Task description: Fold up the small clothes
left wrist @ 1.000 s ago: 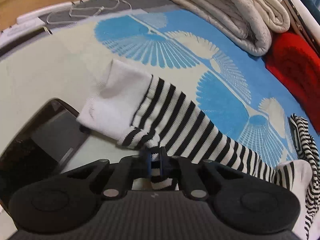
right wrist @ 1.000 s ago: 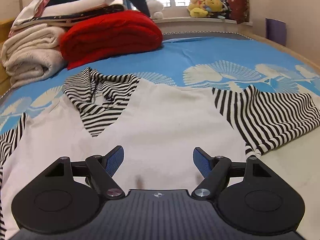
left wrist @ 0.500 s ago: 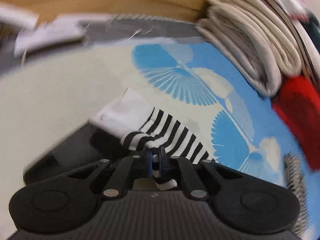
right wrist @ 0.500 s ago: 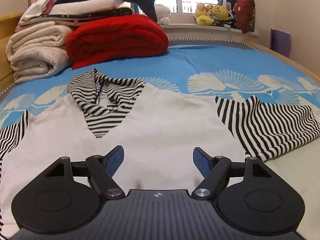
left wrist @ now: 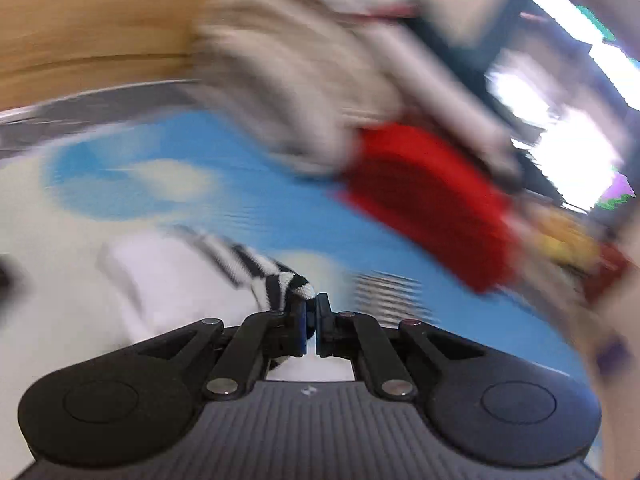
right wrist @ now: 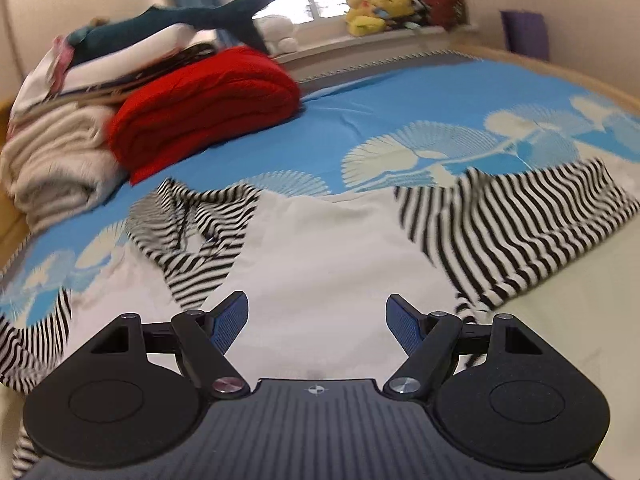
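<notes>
A small white top (right wrist: 336,256) with black-and-white striped sleeves and collar lies spread on the bed. My left gripper (left wrist: 311,312) is shut on the striped left sleeve (left wrist: 276,280), which hangs lifted from the jaws; this view is heavily blurred. The same sleeve shows at the left edge of the right wrist view as a striped band (right wrist: 36,336). My right gripper (right wrist: 316,320) hovers open over the white chest, nothing between its fingers. The striped right sleeve (right wrist: 516,232) lies flat at the right, and the striped collar (right wrist: 192,232) at the upper left.
A blue bedsheet (right wrist: 400,108) with white fan prints covers the bed. Folded cream blankets (right wrist: 56,156), a red blanket (right wrist: 208,100) and a shark plush (right wrist: 188,20) are stacked at the far left. Soft toys (right wrist: 376,8) sit on the windowsill. A wooden headboard (left wrist: 100,28) rises behind.
My left gripper has lifted the striped sleeve up off the bed and swung it toward the garment's body; the dark tablet has left its view. My right gripper tilted and drifted slightly, still open.
</notes>
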The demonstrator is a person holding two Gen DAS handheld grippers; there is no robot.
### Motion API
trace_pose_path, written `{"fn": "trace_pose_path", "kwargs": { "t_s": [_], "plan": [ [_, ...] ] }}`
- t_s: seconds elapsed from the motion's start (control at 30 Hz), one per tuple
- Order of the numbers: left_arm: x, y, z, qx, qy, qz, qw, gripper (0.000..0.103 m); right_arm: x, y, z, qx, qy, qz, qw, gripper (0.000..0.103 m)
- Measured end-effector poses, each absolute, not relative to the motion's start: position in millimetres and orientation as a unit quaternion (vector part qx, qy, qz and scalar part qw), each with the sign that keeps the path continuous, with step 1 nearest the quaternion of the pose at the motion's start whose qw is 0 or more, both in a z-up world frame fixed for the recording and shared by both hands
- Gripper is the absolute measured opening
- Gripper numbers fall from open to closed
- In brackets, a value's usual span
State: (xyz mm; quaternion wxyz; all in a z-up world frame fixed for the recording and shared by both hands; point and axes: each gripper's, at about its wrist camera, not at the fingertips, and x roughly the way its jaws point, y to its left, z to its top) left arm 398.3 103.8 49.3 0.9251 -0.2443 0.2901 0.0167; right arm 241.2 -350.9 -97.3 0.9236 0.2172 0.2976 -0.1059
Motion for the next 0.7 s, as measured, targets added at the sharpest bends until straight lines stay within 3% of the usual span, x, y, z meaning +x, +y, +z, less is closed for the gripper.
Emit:
{"fn": "trace_pose_path", "kwargs": {
  "t_s": [0.03,0.13,0.27,0.5,0.7],
  "plan": [
    [399,68,48,-0.24,0.292,-0.022,0.926,0.01,241,-357,-97,0.231,0.297,-0.112,0.92,0.077],
    [397,-25,15,-0.204,0.36,-0.112,0.904,0.098,240,-372,-97,0.266,0.295,-0.119,0.91,0.077],
    [357,-51,-24,-0.12,0.389,-0.159,0.9,0.098,241,-384,-98,0.301,0.299,-0.12,0.897,0.077],
    [313,77,-41,-0.075,0.345,-0.009,0.936,0.102,245,-377,-98,0.308,0.3,-0.071,0.9,0.078],
    [335,132,-87,-0.14,0.399,0.006,0.906,0.102,289,-365,-90,0.355,0.287,0.016,0.89,0.078]
  ]
}}
